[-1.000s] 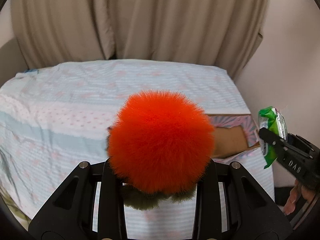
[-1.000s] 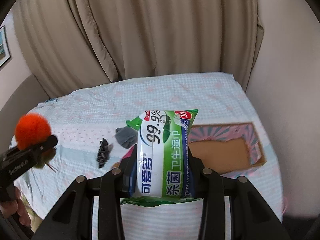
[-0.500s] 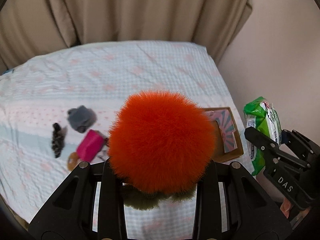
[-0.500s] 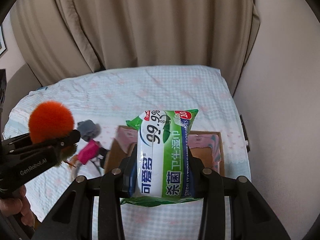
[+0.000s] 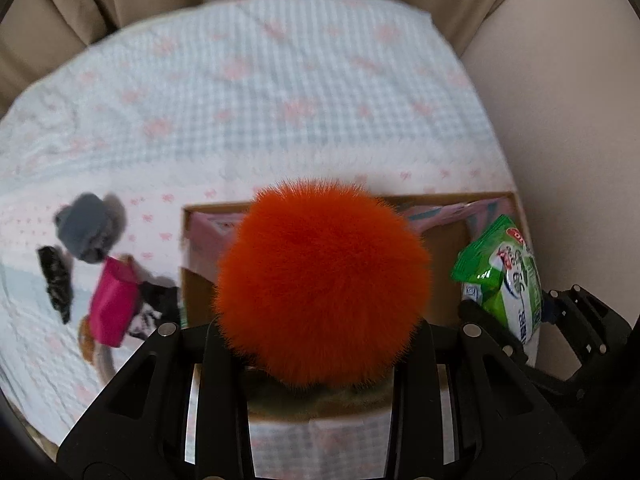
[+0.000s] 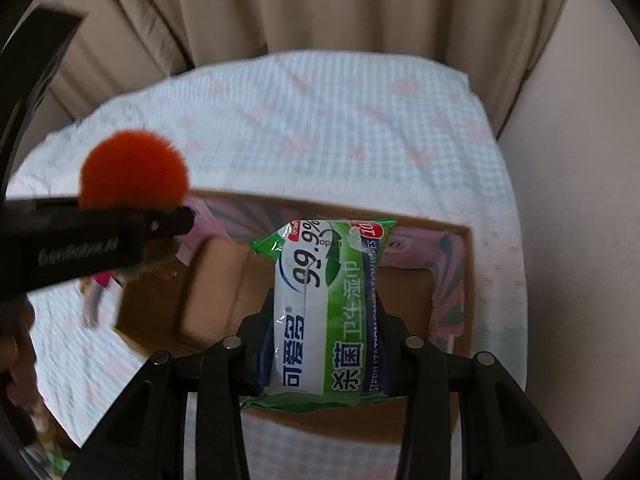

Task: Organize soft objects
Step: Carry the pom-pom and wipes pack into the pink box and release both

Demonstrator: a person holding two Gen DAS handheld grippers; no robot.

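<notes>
- Nearest to us, our left gripper (image 5: 320,344) is closed around an orange pompom (image 5: 323,280), whose fur bulges well past the fingers; a tuft of olive-brown fur shows beneath it, and we cannot tell whether that is part of the same toy.
- Our right gripper (image 6: 320,344) is clamped on a green and white wipes pack (image 6: 324,308), held upright with its printed face toward the camera and its crinkled top seal free above the fingers.
- What has changed over the last second: both loads have swung from beside the cardboard box (image 6: 452,412) to directly above it. A second ago the box sat off to the right of each view; now its brown floor and pink patterned flaps lie right under the pompom and the pack.
- We judge this puts us at the release step: both soft things hang over the opening, and letting go should drop them inside.
- The pompom looks light and springy, so it may bounce or roll; the pack is limp foil and should land flat.
- Further left on the checked bedspread (image 5: 280,80), a grey soft item (image 5: 86,226), a magenta one (image 5: 114,300) and a dark scrunchie-like thing (image 5: 56,280) lie outside the box, so more trips remain.
- Beyond the bed hang beige curtains (image 6: 300,8).
</notes>
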